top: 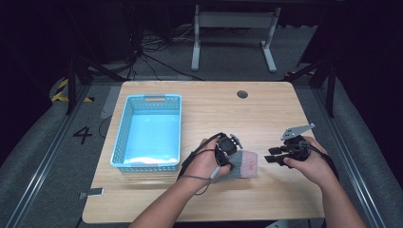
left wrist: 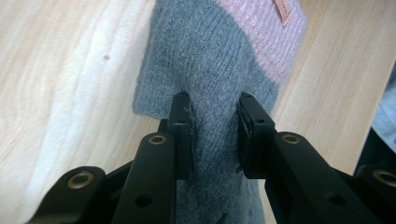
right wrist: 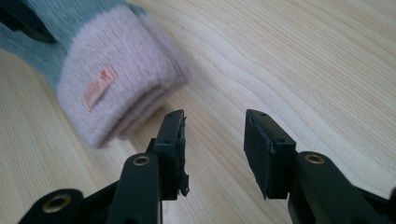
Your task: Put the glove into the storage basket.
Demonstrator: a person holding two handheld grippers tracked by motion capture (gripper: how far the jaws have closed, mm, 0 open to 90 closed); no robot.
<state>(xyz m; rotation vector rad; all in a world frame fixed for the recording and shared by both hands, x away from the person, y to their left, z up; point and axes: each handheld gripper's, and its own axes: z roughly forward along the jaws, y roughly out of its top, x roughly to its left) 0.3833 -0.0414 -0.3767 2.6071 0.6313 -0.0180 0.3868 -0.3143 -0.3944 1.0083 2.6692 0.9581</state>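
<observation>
Gripping a fold of the grey knitted sock with a pink cuff (top: pixel 241 165), the left gripper (top: pixel 227 151) is working near the table's front middle in the high view, its hand curled over the body and its forearm coming in at a slant from below. To its right, the right gripper (top: pixel 272 156) is hovering low with its jaws apart and pointing at the sock's cuff, its hand closed around the handle. An empty light-blue plastic basket (top: pixel 122 137) is sitting well to the left on the light wooden table (top: pixel 266 114). Along the left gripper (left wrist: pixel 214 135) view, both jaws are pinching the grey knit of the sock (left wrist: pixel 205 65) between them, with the pink cuff lying beyond. Along the right gripper (right wrist: pixel 214 140) view, the jaws are standing apart over bare wood, just beside the sock (right wrist: pixel 112 88) and clear of it. Judging from this, the grasp is made and the lift is beginning; the next move is probably calling for a steady carry leftwards over the basket's near wall.
</observation>
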